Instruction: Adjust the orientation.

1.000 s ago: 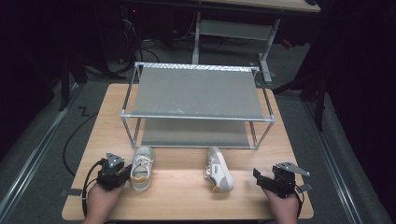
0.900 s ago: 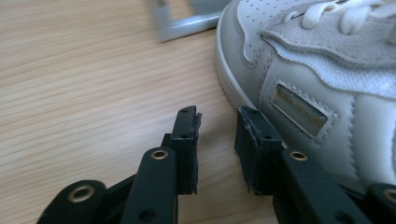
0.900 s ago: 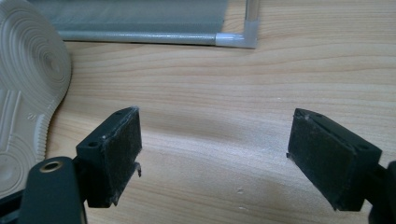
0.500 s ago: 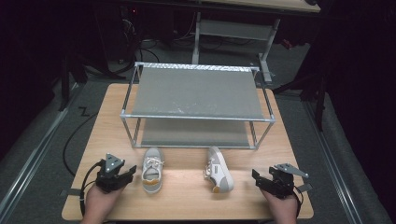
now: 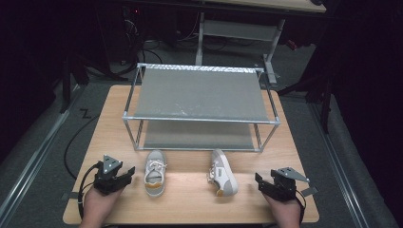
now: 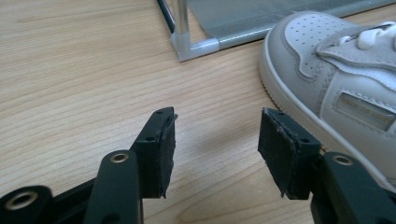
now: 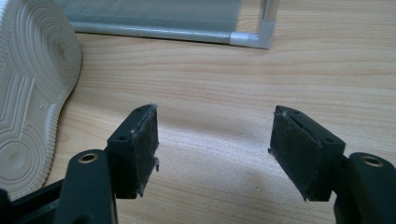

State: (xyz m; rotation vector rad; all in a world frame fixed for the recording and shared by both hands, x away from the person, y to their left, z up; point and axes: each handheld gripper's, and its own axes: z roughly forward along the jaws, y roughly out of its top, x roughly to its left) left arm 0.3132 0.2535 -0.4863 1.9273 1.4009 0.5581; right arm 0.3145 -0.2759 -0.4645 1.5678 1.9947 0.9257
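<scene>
both claws, left claw [image 5: 124,175] and right claw [image 5: 259,182], are sitting wide open and empty low in the frame, while the light, soft-sided shoes (upright shoe [image 5: 154,172], tipped shoe [image 5: 223,172]) are probably best gripped at the collar.

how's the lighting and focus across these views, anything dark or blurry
High view: the table is evenly lit, the room behind nearly black. Left gripper view: the shoe is sharp, the near fingers slightly soft. Right gripper view: a soft shadow lies on the wood between the fingers.
</scene>
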